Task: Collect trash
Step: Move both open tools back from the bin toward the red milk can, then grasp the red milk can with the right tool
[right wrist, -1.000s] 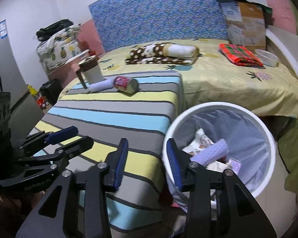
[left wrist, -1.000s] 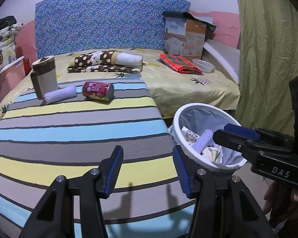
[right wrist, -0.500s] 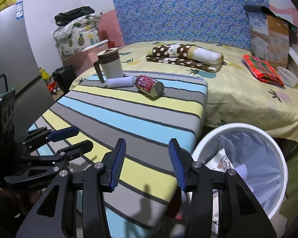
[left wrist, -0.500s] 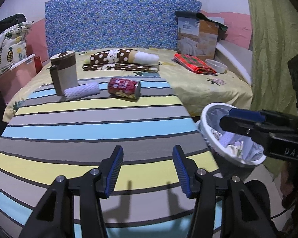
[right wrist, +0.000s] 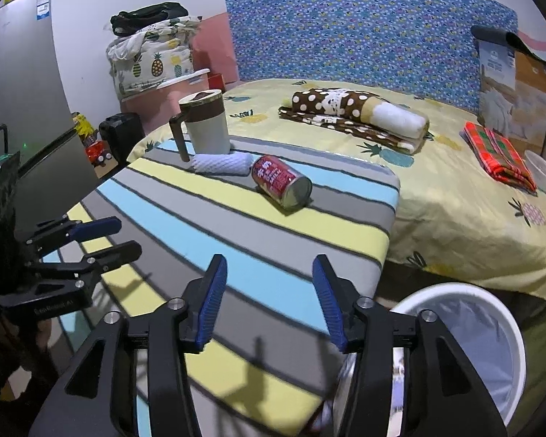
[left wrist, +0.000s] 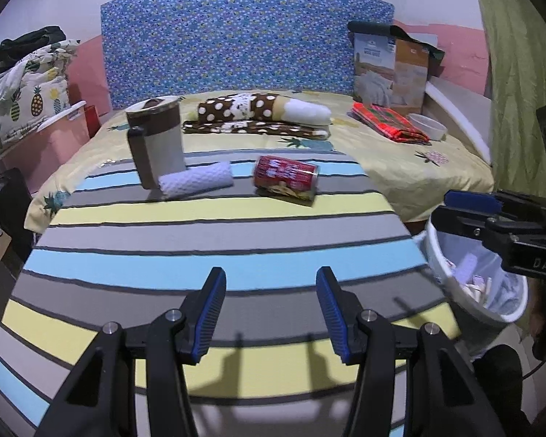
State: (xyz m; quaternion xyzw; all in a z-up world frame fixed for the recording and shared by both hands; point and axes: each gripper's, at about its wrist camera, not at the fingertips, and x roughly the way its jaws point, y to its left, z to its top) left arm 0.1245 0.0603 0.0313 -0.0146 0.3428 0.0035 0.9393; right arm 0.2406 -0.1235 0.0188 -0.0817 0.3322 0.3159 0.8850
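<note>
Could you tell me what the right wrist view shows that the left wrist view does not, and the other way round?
Only the right wrist view shows the grey fridge, the can's silver end and the mug's handle from the side. Only the left wrist view shows the trash inside the bin and the green curtain. Both show the can lying on the striped table, the foam roll against the mug, and both empty grippers, left and right.
</note>
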